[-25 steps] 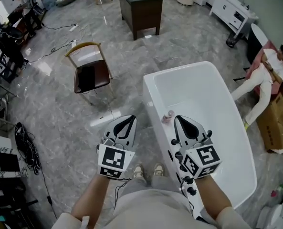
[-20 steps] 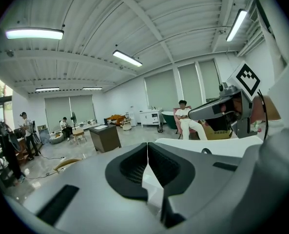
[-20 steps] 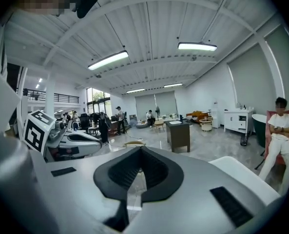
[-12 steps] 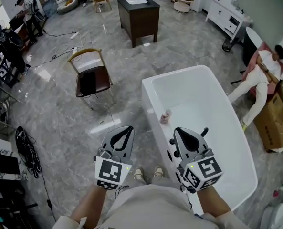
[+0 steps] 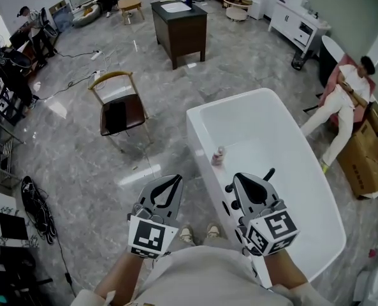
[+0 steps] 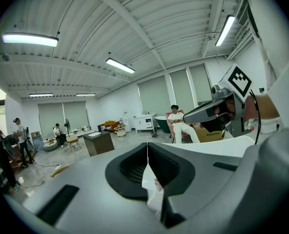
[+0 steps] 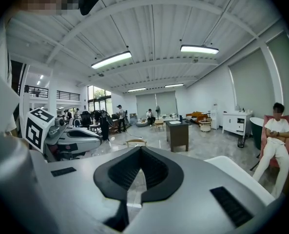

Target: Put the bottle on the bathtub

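1. Position of the task item. The bottle is standing upright on the left rim of the bathtub, about midway along that side. As far as the head view shows, it is resting on the flat edge rather than down in the basin. Nothing is touching it.

2. State of the tools. The left gripper is hanging over the floor, just left of the tub wall. Its own view shows the two jaws meeting along a single seam with nothing clamped between them. The right gripper is hanging over the near end of the rim. Its jaws are likewise pressed tip to tip and holding nothing; only floor is showing through the opening behind the tips.

3. Reason for the posture. Both tools are pointing forward, side by side and level, on the near side of the bottle and apart from it. This is reading as a rest posture. With the bottle already seated on the rim and neither tool carrying a load, the placement appears complete.

4. Caution. The rim is narrow and glossy, and the bottle is small and light in appearance. A nudge from either tool would likely tip it into the basin or onto the floor.

5. Surroundings. A chair is standing further off on the left, well apart from the work area.
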### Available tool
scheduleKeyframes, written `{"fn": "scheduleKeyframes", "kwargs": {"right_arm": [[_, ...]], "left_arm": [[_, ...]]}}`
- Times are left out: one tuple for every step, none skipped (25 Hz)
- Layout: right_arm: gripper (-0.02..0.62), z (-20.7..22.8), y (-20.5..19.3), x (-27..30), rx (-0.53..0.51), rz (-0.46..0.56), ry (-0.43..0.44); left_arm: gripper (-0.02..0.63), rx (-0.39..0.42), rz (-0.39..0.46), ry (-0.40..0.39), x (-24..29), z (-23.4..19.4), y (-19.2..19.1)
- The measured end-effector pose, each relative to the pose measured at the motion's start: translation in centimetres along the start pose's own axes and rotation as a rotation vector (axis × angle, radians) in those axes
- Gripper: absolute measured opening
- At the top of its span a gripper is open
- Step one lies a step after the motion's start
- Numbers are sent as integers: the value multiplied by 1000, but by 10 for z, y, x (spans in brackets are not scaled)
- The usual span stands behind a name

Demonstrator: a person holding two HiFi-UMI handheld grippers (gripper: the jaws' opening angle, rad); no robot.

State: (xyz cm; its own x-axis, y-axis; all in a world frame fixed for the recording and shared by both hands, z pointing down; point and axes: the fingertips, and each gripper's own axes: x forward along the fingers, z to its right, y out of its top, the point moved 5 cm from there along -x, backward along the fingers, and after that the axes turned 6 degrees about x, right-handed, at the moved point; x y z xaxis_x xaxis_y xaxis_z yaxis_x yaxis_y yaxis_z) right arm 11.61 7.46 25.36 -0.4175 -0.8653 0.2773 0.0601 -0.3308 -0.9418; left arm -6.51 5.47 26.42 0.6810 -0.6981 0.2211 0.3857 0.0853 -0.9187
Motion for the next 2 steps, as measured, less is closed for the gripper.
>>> {"fn": "scheduleKeyframes", "kwargs": {"right_arm": [[29, 0, 1, 0, 0, -1, 1], [29, -1, 1, 0, -1, -2, 3]], "left_arm": [[21, 4, 4, 0, 1, -1, 2], [21, 9, 9, -1, 1, -1, 4]]}}
